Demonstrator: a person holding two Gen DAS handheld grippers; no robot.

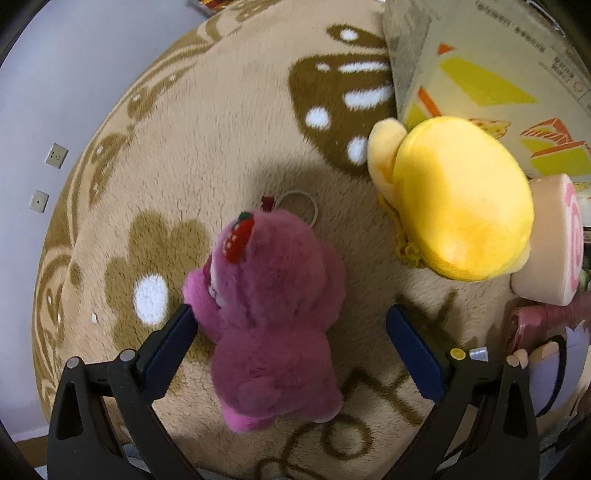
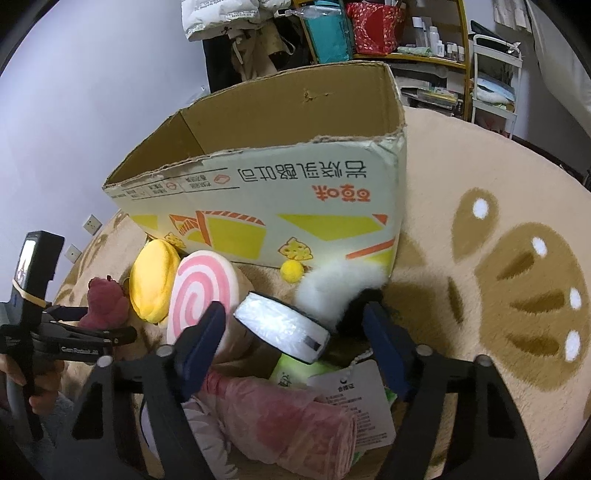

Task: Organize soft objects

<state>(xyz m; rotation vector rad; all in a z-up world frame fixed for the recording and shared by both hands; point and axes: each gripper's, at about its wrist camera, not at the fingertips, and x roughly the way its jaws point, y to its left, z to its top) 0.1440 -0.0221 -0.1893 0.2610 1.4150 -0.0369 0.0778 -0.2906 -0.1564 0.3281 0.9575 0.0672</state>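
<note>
A purple plush bear (image 1: 269, 321) with a red strawberry on its head lies on the beige rug; it also shows in the right wrist view (image 2: 105, 304). My left gripper (image 1: 290, 325) is open, its blue fingers on either side of the bear. A yellow plush (image 1: 458, 195) lies to its right, seen also in the right wrist view (image 2: 153, 280). My right gripper (image 2: 291, 321) is open above a pile: a white roll (image 2: 282, 325), a pink swirl cushion (image 2: 199, 291), a white-and-black fluffy toy (image 2: 340, 288) and a pink plush (image 2: 284, 417).
An open cardboard box (image 2: 280, 206) with yellow print stands on the rug behind the pile; its side shows in the left wrist view (image 1: 480, 74). A small yellow pompom (image 2: 291, 271) lies by the box. Shelves and bags (image 2: 369, 33) stand along the far wall.
</note>
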